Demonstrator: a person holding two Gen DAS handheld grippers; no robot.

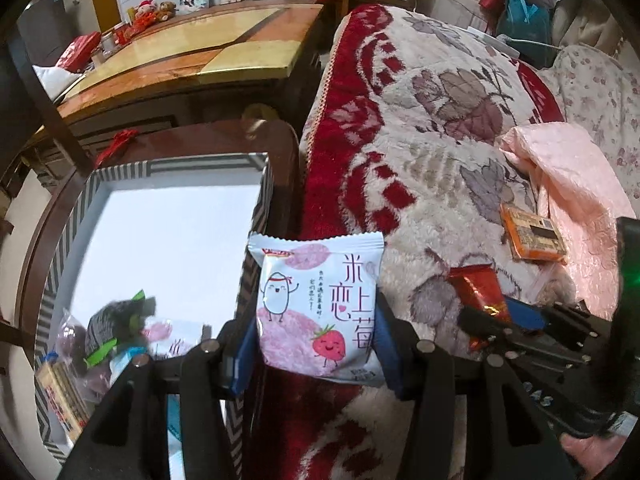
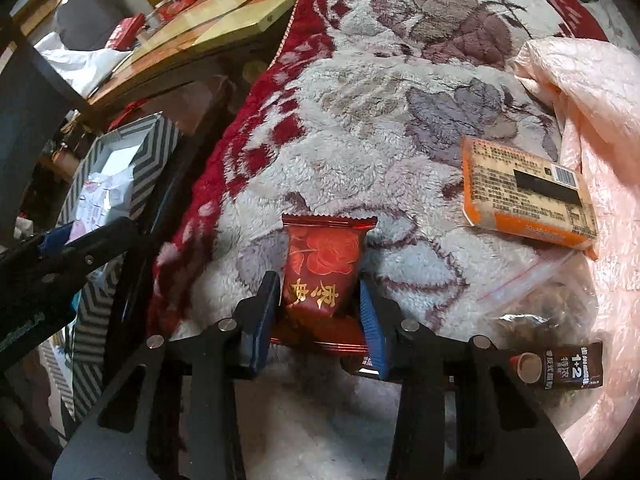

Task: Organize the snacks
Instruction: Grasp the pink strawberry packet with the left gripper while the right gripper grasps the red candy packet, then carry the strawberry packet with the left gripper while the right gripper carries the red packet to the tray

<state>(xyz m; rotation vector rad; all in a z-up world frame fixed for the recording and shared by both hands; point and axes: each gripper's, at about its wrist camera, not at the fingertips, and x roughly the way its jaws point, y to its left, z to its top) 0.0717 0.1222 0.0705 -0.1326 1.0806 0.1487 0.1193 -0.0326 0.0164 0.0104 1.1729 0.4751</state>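
- Left gripper (image 1: 316,356) had its jaws clamped on the white strawberry rice-cracker packet (image 1: 318,308), gripping both side edges low down; packet stood upright, above the red border of the floral blanket (image 1: 420,128), just beside the striped box (image 1: 68,240).
- Right gripper (image 2: 320,316) had its jaws clamped on the red rose-print snack packet (image 2: 324,264), mid-body; packet sat low over the blanket's near part, whether lifted or touching I couldn't tell.
- Handling, judged: both packets were light, puffed foil-film pillows, slick and crushable. Contents likely brittle, so light squeeze only. Best hold was across the width near the lower half, as taken; crimped end seals would be a firmer, safer pinch.
- Striped box sat off the blanket's left edge, already holding several snacks, including a like pink-white packet (image 1: 172,334).
- Left out on the blanket, toward its right edge: orange boxed snack (image 2: 524,196), stiff, flat, easy to take by its long sides; brown 1+2 coffee sachet (image 2: 560,364), thin, floppy; clear zip bag (image 2: 540,300), limp, slippery, contents unclear.
- Pink quilted cloth (image 2: 592,92) lay along that right edge.
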